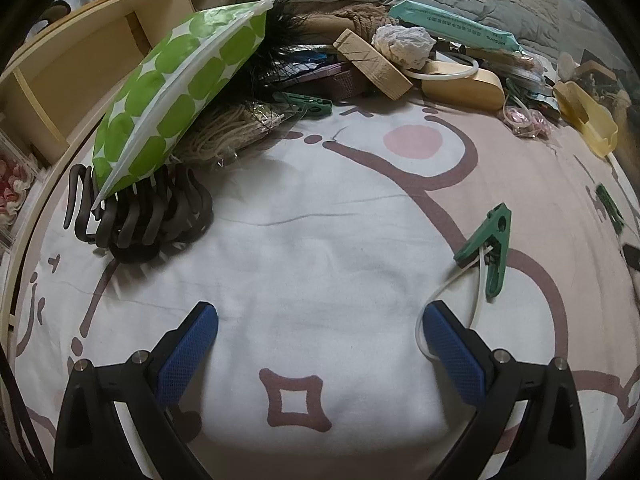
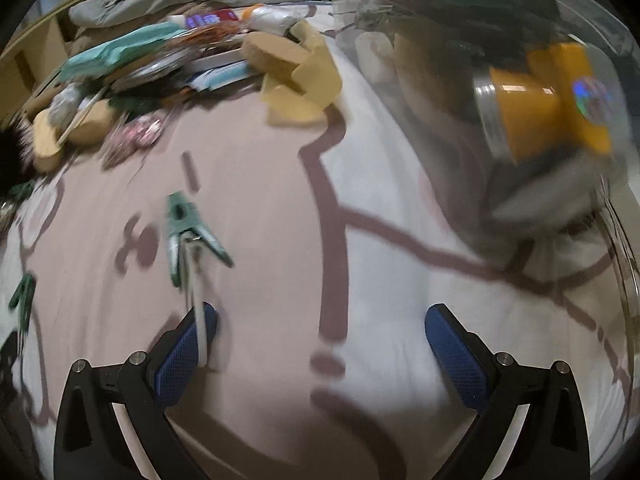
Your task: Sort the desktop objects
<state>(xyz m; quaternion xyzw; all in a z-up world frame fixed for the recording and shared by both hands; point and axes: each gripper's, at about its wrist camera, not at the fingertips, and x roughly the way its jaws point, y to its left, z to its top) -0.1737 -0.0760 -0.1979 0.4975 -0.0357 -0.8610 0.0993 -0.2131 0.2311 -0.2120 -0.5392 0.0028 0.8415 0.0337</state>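
Sorting is looking barely begun: clutter [image 1: 360, 60] is crowding the frame's top. Both the left gripper [image 1: 320, 344] and right gripper [image 2: 320, 344] are hanging released, a green clip [image 1: 488, 248] lying at right.

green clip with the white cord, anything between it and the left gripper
Nothing visible blocks it. The green clip lies on bare bedsheet, ahead and right of the open left gripper; its white cord loops beside the right finger.

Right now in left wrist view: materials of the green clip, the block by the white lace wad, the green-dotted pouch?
Green clip: looks like matte moulded plastic, one-piece jaws with a pivot hole.
Block: apparently unfinished pale wood; faint grain, square-cut ends.
Green-dotted pouch: probably glossy plastic film; shiny highlights, zip-style seam.
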